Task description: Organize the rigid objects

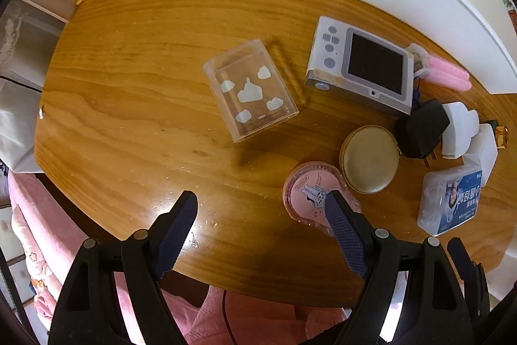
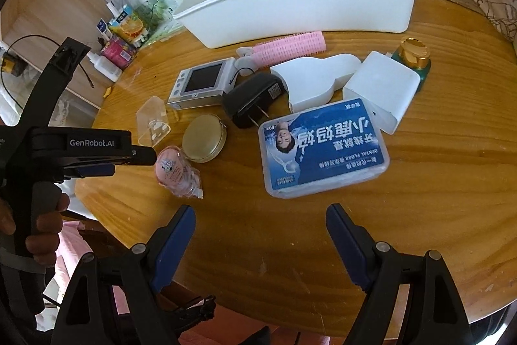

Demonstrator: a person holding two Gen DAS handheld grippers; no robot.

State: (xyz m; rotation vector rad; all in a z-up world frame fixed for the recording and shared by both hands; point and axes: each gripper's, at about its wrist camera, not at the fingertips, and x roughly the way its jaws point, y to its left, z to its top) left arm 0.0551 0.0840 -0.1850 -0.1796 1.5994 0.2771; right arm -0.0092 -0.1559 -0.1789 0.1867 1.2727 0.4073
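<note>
Left gripper [image 1: 261, 209] hangs released over the bench [image 1: 145, 54], nothing in it, pink case [image 1: 310, 193] under its right finger. Clear box [image 1: 250, 89] sits at 12 o'clock. Right gripper [image 2: 260, 223] is released too, floss box [image 2: 323, 147] at 1 o'clock, white bin [image 2: 290, 5] beyond.

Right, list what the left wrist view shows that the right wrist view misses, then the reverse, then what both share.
Left wrist only: the clear box's top face with its white prints, and the left gripper open from behind.

Right wrist only: the white bin's inside, the whole gold-capped bottle, the right gripper open, and a hand on the left gripper's handle.

Both: table, camera, black plug, round tin, pink case, floss box.
</note>
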